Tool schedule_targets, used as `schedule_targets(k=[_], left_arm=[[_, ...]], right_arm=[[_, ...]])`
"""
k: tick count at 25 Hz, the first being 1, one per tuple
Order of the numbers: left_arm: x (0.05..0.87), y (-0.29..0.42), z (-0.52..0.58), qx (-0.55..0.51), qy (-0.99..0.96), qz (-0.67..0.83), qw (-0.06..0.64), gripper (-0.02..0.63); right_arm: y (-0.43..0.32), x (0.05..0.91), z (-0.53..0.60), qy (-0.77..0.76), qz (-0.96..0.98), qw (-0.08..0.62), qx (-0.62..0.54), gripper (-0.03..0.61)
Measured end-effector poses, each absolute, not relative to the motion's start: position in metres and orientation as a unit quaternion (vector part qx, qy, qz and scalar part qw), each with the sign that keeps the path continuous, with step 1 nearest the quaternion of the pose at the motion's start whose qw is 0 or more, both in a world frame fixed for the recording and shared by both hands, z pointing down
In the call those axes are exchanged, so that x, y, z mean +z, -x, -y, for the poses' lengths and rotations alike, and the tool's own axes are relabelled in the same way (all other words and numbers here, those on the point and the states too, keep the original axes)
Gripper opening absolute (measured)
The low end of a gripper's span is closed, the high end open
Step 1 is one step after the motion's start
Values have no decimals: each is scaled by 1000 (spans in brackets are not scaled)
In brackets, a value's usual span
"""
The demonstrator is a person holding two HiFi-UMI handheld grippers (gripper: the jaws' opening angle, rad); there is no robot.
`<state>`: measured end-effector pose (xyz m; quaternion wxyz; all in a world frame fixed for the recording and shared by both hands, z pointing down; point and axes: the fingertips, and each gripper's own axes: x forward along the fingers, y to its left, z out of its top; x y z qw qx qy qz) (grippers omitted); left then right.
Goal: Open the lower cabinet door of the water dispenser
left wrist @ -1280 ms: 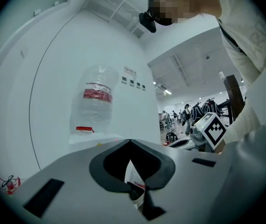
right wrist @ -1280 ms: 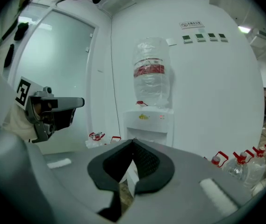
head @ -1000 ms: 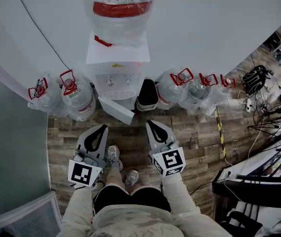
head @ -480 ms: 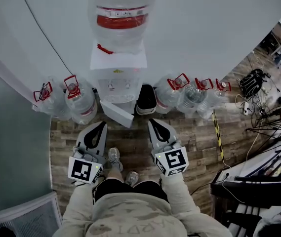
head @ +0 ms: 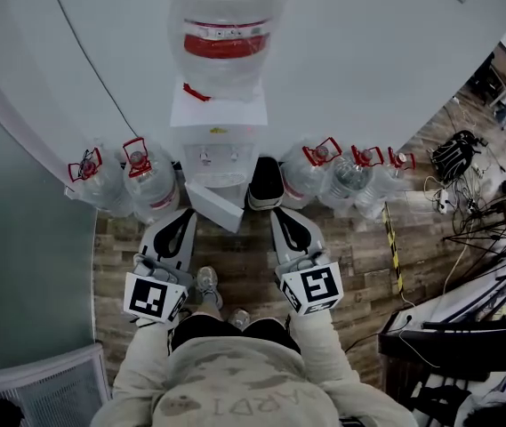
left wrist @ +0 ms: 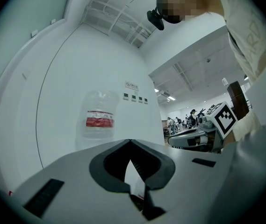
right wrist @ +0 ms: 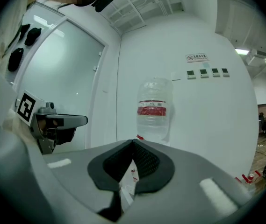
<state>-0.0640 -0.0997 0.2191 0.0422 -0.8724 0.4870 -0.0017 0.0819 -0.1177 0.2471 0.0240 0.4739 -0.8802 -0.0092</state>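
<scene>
**Both grippers shut and empty; lower door stands swung out**

White wall [head: 368, 69] fills the far side of the head view, with plank floor [head: 244, 265] below it. The water dispenser [head: 219, 145] stands against the wall, directly ahead of me. An inverted clear bottle [head: 224, 38] with a red label band sits on top of it.

Spare jugs with red handles stand on the floor on both sides. Two are on the left [head: 150, 189] and several more on the right [head: 310, 174]. A dark, white-rimmed bin [head: 266, 183] sits just beside the dispenser's right flank.

The lower cabinet door [head: 215, 208] is a white panel angled out from the dispenser's foot. It lies between my two gripper tips, nearer the left one.

My left gripper [head: 184, 215] points at the dispenser. In its own view the jaws meet at the tips with nothing between them. My right gripper [head: 279, 215] is held parallel to it, jaws likewise closed on nothing. Neither gripper is on the door.
</scene>
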Motion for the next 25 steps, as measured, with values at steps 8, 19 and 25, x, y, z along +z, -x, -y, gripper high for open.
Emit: schedule_targets(k=[8,19,25], left_arm=[[207,62,92,9,870,-492,44,2],[200,54,82,20,870,-491,48,2],[196,51,75,21,869,-491,49,2]], right_arm=[[-88,234,108,-479,878,13,-16,9],[-92,225,95,-478,878,12,-30,8],[-95,220,88,-478,878,7,-32,9]])
